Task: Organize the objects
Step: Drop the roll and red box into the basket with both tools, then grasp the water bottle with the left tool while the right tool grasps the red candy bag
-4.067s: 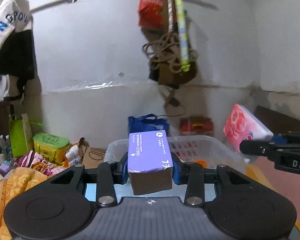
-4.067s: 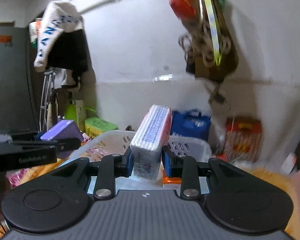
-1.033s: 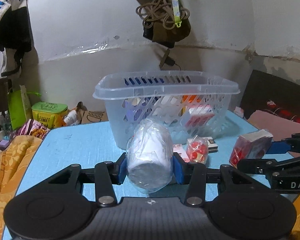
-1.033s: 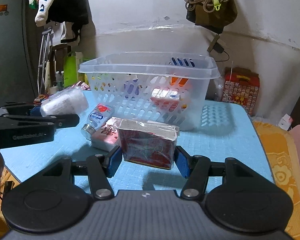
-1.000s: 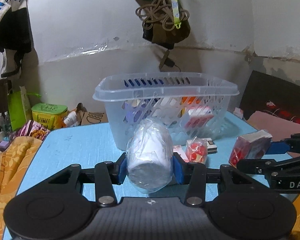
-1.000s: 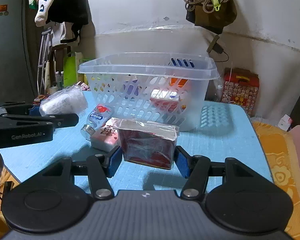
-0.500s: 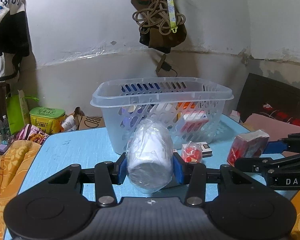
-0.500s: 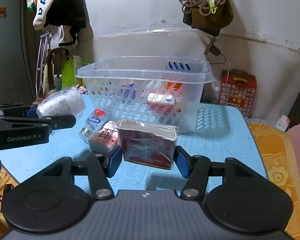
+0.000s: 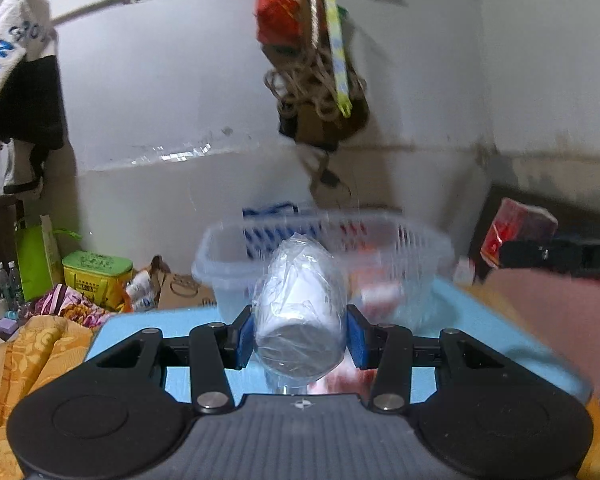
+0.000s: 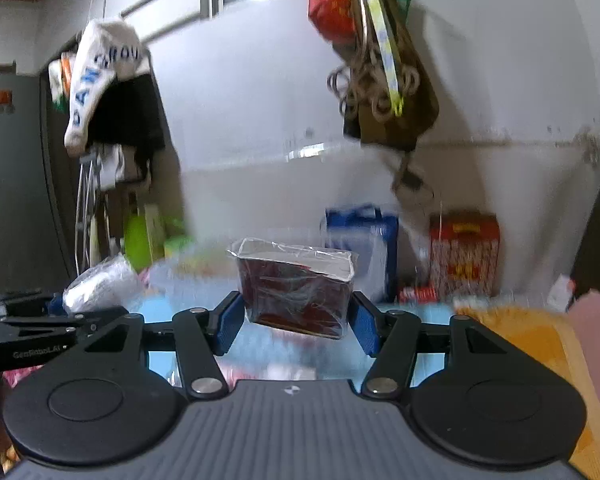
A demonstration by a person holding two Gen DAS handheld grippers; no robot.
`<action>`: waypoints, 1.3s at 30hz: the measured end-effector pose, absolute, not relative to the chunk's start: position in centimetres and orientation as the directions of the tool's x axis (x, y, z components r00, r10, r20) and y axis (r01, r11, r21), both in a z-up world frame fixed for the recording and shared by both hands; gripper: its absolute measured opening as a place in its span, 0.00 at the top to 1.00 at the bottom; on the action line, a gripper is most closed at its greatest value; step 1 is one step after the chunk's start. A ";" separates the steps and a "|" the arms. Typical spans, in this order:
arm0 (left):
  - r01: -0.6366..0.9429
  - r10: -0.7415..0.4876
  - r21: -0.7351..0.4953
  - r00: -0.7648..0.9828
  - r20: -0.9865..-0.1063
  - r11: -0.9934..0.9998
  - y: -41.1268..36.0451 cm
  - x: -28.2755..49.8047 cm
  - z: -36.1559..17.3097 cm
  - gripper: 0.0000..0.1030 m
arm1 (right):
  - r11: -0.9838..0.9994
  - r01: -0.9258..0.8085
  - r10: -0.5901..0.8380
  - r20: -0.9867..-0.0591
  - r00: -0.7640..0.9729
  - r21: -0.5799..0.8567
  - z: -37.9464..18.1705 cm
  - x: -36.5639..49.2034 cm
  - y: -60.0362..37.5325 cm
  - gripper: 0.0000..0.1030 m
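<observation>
My left gripper [image 9: 299, 334] is shut on a white roll wrapped in clear plastic [image 9: 300, 316] and holds it up above the blue table [image 9: 480, 332], just short of the clear plastic basket [image 9: 424, 252]. My right gripper [image 10: 298, 320] is shut on a dark red box in clear wrap [image 10: 296, 292], also lifted. The red box shows at the right of the left wrist view [image 9: 516, 232]. The roll shows at the left of the right wrist view [image 10: 100, 284]. Both views are motion-blurred.
The basket holds several packets. A blue bag [image 10: 360, 240] and a red box [image 10: 464, 256] stand by the wall behind. A bag with ropes [image 9: 320, 92] hangs on the wall. Orange cloth [image 9: 28, 360] lies left of the table.
Both grippers have risen quickly with their objects. The basket has dropped lower in both views and I now see over its rim. Four seconds ago the grippers held other boxes.
</observation>
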State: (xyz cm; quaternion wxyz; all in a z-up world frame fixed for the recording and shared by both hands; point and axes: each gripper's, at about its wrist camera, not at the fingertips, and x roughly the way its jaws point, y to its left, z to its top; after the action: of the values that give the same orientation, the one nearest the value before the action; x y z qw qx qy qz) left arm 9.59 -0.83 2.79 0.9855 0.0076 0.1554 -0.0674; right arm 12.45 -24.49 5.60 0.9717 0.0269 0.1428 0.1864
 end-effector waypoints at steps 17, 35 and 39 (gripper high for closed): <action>0.013 -0.032 -0.056 0.934 -0.355 0.998 -0.5 24.9 5.9 0.06 | 0.945 -0.318 0.324 -0.389 0.863 0.082 5.1 27.1 -20.0 0.00; 0.046 -0.086 -0.086 0.833 -0.546 0.995 1.3 18.8 -4.1 0.18 | 0.934 -0.310 0.356 -0.527 0.772 0.176 -2.1 17.3 -20.9 0.02; -0.011 -0.031 -0.071 0.827 -0.561 0.997 1.9 19.4 -5.2 0.28 | 0.933 -0.306 0.360 -0.538 0.762 0.191 -2.1 17.8 -20.8 0.07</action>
State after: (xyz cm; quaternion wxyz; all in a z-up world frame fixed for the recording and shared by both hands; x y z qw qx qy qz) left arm 19.39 1.86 -5.19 0.9551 -0.0355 0.2940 -0.0053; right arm 17.85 -20.76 -2.10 0.9376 0.0459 0.2954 0.1776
